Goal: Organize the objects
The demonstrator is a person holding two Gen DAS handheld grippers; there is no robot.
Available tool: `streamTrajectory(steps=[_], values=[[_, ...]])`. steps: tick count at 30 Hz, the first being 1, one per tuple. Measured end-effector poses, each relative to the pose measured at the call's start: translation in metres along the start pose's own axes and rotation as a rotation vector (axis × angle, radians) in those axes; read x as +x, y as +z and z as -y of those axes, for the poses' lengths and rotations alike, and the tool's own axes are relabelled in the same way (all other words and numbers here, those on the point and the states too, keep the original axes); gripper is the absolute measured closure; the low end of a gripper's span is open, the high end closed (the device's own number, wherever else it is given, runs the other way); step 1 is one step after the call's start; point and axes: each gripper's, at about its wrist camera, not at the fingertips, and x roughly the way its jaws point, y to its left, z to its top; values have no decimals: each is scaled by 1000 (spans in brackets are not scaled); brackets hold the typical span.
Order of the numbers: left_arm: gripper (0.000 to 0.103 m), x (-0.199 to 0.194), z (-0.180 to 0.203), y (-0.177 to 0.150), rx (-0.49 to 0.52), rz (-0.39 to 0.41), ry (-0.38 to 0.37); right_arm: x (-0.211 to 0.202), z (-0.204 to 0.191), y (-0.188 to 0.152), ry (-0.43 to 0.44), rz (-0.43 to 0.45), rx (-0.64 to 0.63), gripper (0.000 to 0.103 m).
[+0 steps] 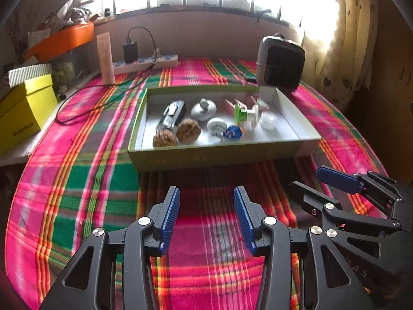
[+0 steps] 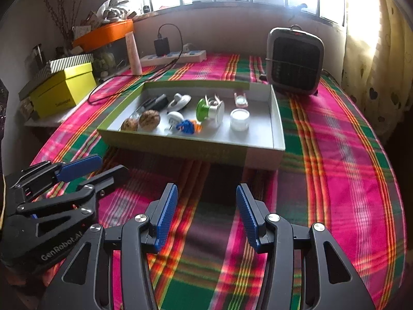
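The shallow box (image 2: 260, 152) sits mid-frame on the plaid cloth (image 2: 348, 155), and every small item in sight lies inside it: two walnuts (image 2: 149, 120) at its lower left, a dark clip-like tool (image 1: 171, 116) behind them, a white knob (image 1: 204, 108), a green-and-white spool (image 2: 210, 109) in the middle, a blue knotted ball (image 1: 233, 131), a clear little jar (image 2: 239, 119) to the right. Nothing loose shows on the cloth outside the box!

Both tools hang back at the bottom of the frames. The left gripper (image 1: 206, 214) has its jaws apart and holds nothing; the right gripper (image 2: 206, 211) is likewise spread and bare.

So which step? Hard call: this fits a gathering just completed, with all pieces boxed, and equally a jumble waiting to be sorted within the box. Any reach would have to clear the near wall of the box and pick among pieces lying close together, the walnuts touching.

Around it: a small heater (image 2: 295, 62) just behind the box's far right corner, a power strip (image 2: 178, 56) with trailing black cable (image 1: 77, 98) upper left, yellow boxes (image 1: 23, 113) at the left edge.
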Motion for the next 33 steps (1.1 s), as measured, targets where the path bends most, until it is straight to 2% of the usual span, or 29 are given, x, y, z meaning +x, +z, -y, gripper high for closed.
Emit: streamTrajectory(steps=[12, 24, 33], values=[[61, 6, -3, -20, -8, -60, 14, 1, 1, -19, -29, -48, 29, 54], [56, 0, 2, -30, -2, -35, 38, -6, -7, -36, -94, -35, -2, 49], [53, -4, 7, -39, 17, -8, 68, -6, -4, -37, -107, -25, 25, 45]])
